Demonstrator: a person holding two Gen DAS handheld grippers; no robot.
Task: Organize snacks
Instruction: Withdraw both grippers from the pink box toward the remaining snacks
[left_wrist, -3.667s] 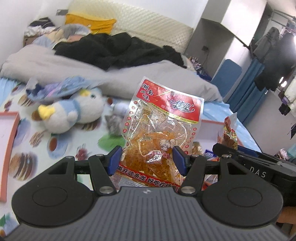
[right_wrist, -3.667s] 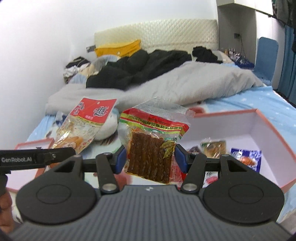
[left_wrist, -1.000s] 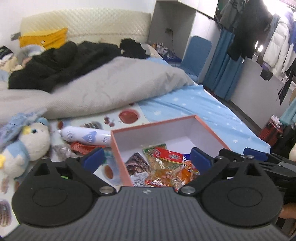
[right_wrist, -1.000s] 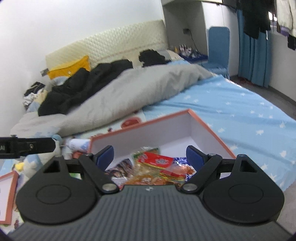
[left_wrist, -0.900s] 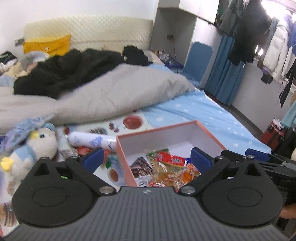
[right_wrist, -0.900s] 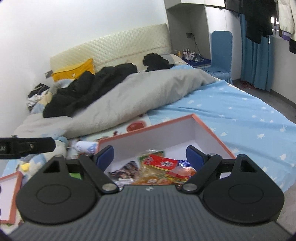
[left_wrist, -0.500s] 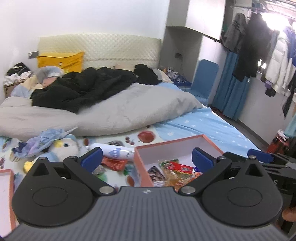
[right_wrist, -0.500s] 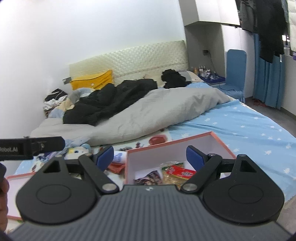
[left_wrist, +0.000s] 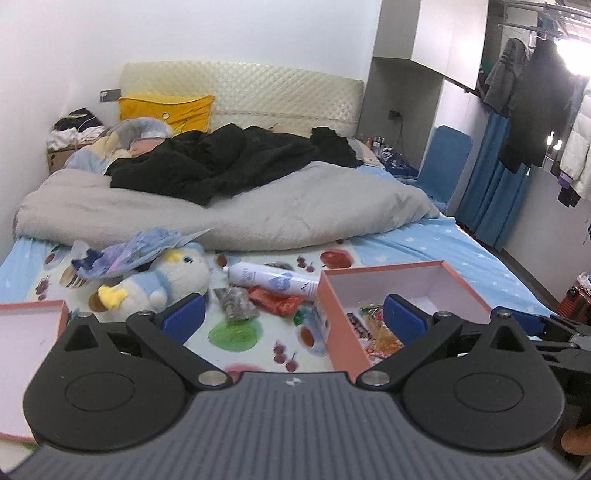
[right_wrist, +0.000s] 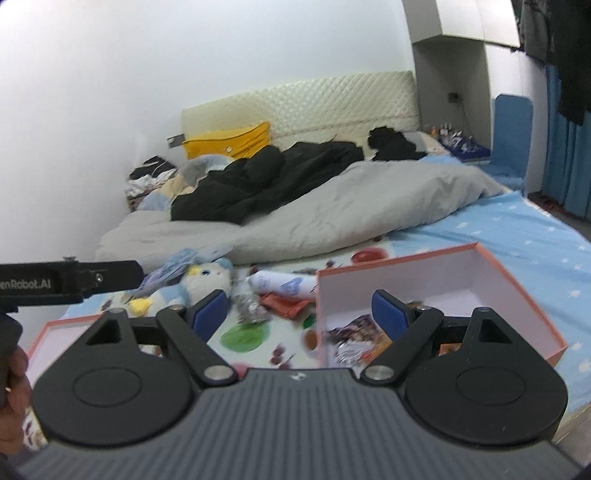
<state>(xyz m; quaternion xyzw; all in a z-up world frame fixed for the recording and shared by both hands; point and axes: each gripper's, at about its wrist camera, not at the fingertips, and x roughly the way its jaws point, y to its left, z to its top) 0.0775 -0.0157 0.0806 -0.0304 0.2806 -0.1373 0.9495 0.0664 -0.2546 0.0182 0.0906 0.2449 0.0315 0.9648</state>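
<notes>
The snack packets (left_wrist: 373, 328) lie heaped in the near left corner of the pink-rimmed box (left_wrist: 458, 282), which sits open on the bed (left_wrist: 424, 251), and from my right wrist I see the same packets (right_wrist: 354, 339) against the box's (right_wrist: 517, 295) near left wall. Just left of the box, on the fruit-print sheet (left_wrist: 236, 332), a red packet (left_wrist: 277, 301) lies loose, touching a white spray can (left_wrist: 273, 278) that rests on its side above it; a crumpled silvery packet (left_wrist: 236, 308) lies just left of the red one. Further left of the box a blue-and-white plush bird (left_wrist: 162, 282) slumps with a crinkled blue wrapper (left_wrist: 125, 251) over its head, and well to the left of the box lies its pink lid (left_wrist: 26, 332), inside up. Beyond the box a grey duvet (left_wrist: 258, 206) is bunched across the bed with black clothes (left_wrist: 221, 162) piled on it. My left claw (left_wrist: 291, 317) hangs above the sheet beside the box with its jaws spread wide and nothing between them. My right claw (right_wrist: 301, 310) is likewise spread wide and empty, its right finger over the box's near left corner.
</notes>
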